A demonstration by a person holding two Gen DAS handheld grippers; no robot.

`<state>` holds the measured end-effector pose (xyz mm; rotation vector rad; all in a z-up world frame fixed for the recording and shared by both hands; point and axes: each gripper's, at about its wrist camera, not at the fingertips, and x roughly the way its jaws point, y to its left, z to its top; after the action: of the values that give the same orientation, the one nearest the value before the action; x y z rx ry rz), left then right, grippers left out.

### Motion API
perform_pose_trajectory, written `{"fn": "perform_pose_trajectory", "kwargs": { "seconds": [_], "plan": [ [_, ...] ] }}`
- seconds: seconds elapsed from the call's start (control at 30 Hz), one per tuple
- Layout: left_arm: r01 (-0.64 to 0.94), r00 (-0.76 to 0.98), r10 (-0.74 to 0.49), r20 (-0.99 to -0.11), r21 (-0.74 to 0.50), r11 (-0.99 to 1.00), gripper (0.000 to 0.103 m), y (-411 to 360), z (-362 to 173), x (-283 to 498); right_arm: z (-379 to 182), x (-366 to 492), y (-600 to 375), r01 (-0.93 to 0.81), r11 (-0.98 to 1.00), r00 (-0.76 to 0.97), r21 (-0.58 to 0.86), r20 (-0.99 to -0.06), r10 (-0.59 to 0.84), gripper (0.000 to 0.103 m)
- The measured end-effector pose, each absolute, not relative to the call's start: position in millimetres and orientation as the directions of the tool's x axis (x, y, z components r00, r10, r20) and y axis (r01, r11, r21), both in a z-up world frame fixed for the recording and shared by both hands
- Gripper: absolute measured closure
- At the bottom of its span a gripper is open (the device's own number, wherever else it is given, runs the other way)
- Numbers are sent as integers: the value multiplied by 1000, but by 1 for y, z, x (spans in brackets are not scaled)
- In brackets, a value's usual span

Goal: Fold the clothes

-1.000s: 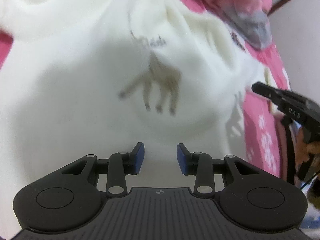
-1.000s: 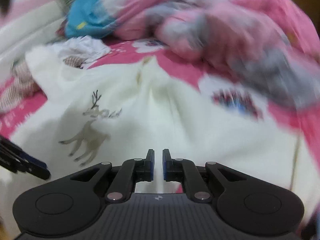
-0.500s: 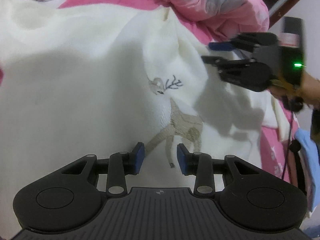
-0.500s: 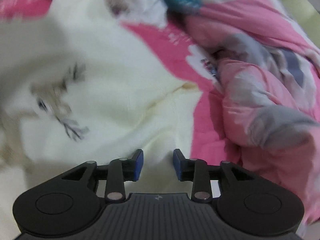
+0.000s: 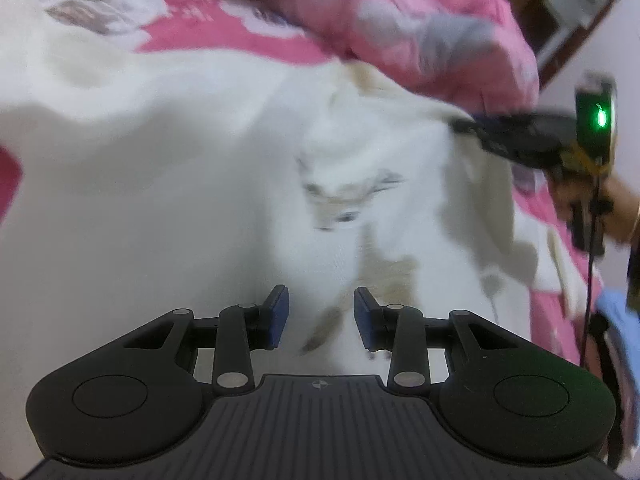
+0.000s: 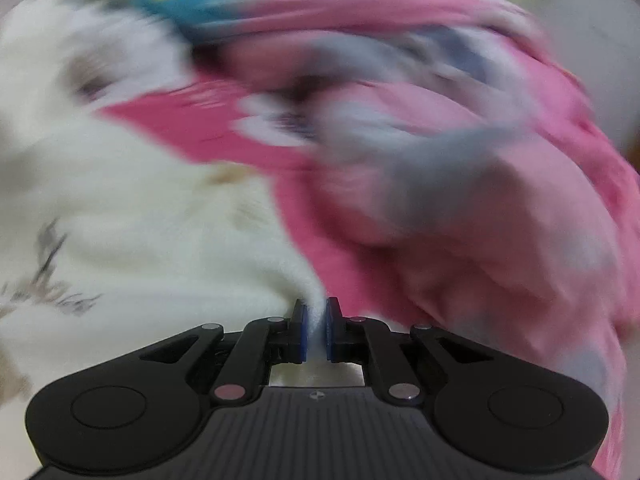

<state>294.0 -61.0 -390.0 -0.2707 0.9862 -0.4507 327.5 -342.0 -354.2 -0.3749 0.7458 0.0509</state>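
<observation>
Handling the soft, limp white sweater (image 5: 168,184), keep the right gripper (image 6: 316,330), whose jaws have just closed, clamped on its far-right edge while the left gripper (image 5: 320,318) hangs released, holding nothing.

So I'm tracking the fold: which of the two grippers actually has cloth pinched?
The right gripper: its pads have just closed on an edge of the white deer-print garment. The left gripper stands open above that garment.

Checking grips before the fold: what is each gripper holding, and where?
Right gripper pinches the white deer-print sweater's edge; left gripper holds nothing.
</observation>
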Motion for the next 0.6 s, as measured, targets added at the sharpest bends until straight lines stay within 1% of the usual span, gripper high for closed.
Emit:
{"fn": "perform_pose_trajectory", "kwargs": {
  "seconds": [0.1, 0.17, 0.27, 0.33, 0.4, 0.47, 0.5, 0.6],
  "plan": [
    [200, 483, -474, -736, -435, 878, 68, -52, -398, 300, -385, 335, -373, -49, 979, 696, -198, -709, -109, 95],
    [193, 499, -466, -730, -431, 881, 68, -49, -400, 302, -399, 338, -390, 43, 997, 678, -70, -730, -80, 93],
    [164, 521, -453, -724, -436, 885, 68, -44, -399, 304, -391, 335, -408, 138, 988, 689, 73, -723, -43, 84],
    [142, 533, -446, -719, -444, 885, 68, -41, -397, 305, -374, 326, -413, 159, 982, 711, 98, -701, -46, 75],
    [122, 545, -437, -715, -448, 885, 68, -39, -396, 304, -355, 316, -417, 179, 978, 738, 108, -672, -61, 73],
    [107, 558, -431, -709, -454, 885, 68, -38, -395, 306, -336, 313, -409, 139, 985, 772, 100, -633, -45, 73],
    [99, 564, -427, -707, -456, 885, 68, -37, -394, 306, -331, 314, -400, 81, 991, 778, 109, -628, 6, 73],
    [84, 580, -409, -705, -448, 890, 67, -39, -391, 306, -327, 327, -355, -196, 967, 720, 165, -645, 256, 74]
  ]
}}
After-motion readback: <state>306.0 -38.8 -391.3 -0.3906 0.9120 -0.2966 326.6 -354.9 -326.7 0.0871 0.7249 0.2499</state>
